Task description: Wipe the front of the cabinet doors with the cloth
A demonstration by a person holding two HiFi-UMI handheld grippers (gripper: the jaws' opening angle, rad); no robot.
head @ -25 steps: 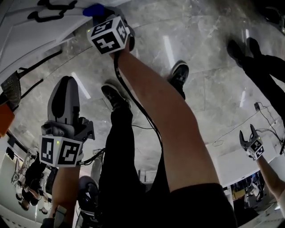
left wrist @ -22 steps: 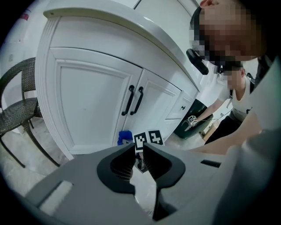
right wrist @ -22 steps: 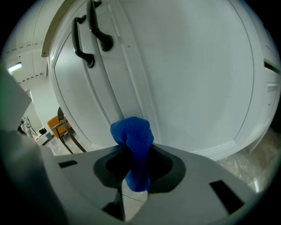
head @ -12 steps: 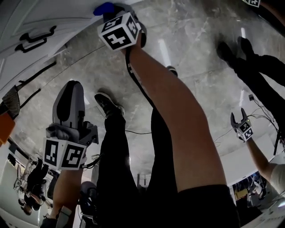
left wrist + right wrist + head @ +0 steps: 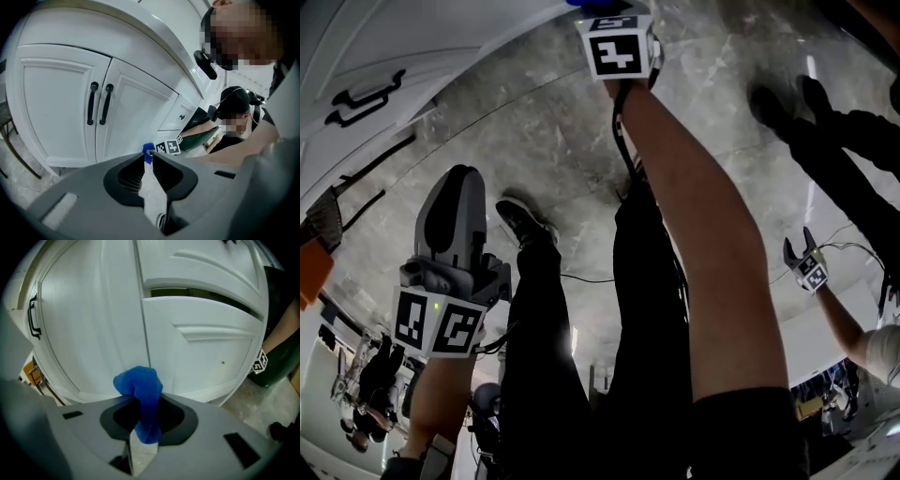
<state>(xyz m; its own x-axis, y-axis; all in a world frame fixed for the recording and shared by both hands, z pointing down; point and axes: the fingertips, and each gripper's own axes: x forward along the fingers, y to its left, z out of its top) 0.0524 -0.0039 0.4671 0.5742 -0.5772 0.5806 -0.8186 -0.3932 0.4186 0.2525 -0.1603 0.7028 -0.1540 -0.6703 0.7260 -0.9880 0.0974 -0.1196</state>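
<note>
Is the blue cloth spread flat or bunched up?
Bunched up: the blue cloth rises as a crumpled wad, pinched in the right gripper.

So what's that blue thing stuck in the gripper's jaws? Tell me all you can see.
It is a bright blue cloth, soft and spongy-looking, bunched into a crumpled wad. The right gripper pinches its lower part between its jaws; the upper part bulges out above them, leaning left. It is close to the white cabinet doors, near the seam between two panels; whether it touches them cannot be told.
</note>
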